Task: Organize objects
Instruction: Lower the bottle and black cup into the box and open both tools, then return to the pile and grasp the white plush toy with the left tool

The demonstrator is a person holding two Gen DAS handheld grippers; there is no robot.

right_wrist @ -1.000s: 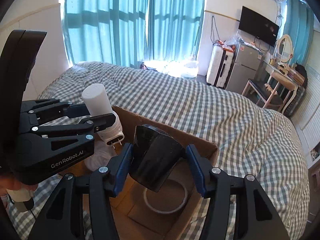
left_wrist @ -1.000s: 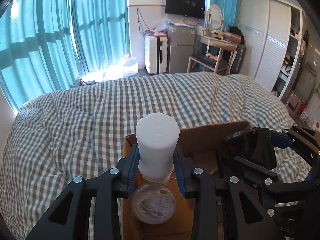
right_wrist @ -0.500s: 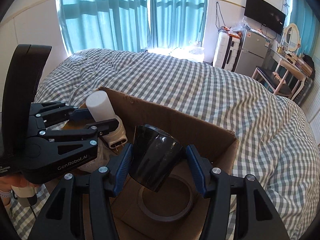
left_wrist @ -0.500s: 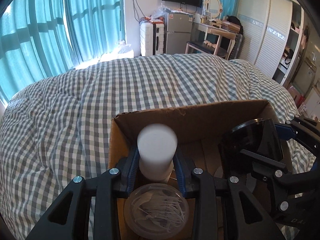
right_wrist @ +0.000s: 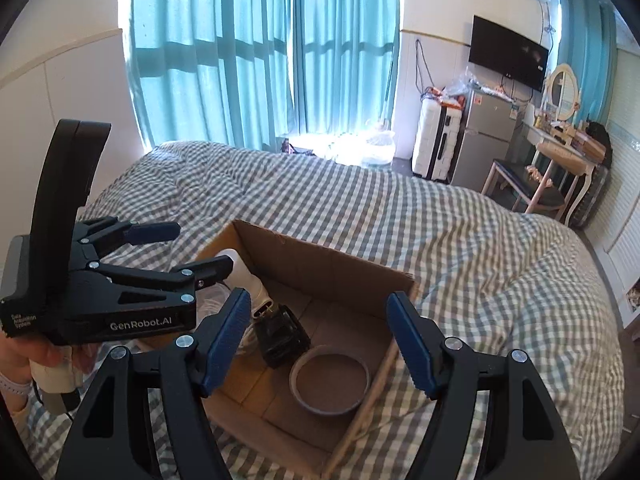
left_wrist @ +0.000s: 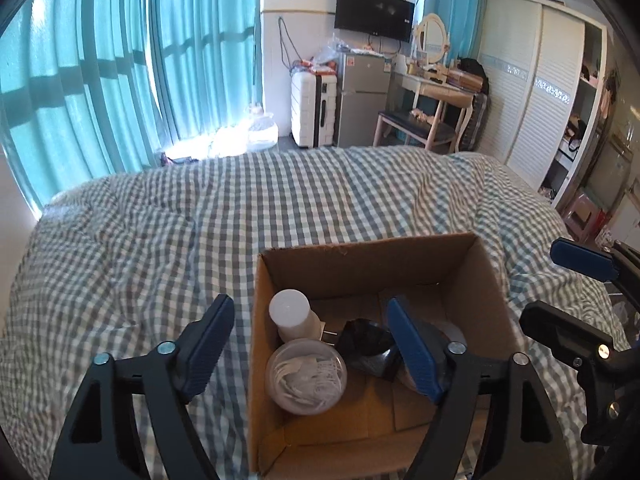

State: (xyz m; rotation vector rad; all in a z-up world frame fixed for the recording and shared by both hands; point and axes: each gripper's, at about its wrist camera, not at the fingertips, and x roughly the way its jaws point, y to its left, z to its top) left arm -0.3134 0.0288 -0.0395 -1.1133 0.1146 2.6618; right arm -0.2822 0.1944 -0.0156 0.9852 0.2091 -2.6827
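An open cardboard box (left_wrist: 494, 280) sits on the checked bed; it also shows in the right wrist view (right_wrist: 320, 258). Inside lie a white plug-in night light (left_wrist: 292, 316), a black cup (left_wrist: 368, 346) on its side, a clear round container (left_wrist: 306, 376) of white bits and a tape roll (right_wrist: 330, 376). The night light (right_wrist: 244, 274) and black cup (right_wrist: 282, 334) also show in the right wrist view. My left gripper (left_wrist: 310, 346) is open and empty above the box. My right gripper (right_wrist: 318, 344) is open and empty above the box too.
The checked bedspread (left_wrist: 160, 232) spreads all around the box. Teal curtains (left_wrist: 100, 80), a white suitcase (left_wrist: 310, 110), a small fridge (left_wrist: 362, 100) and a dressing table (left_wrist: 436, 92) stand beyond the bed. A wardrobe (left_wrist: 532, 104) is at the right.
Both grippers opened and let go: the night light and the black cup now lie in the box. Both grippers have lifted back above the box.
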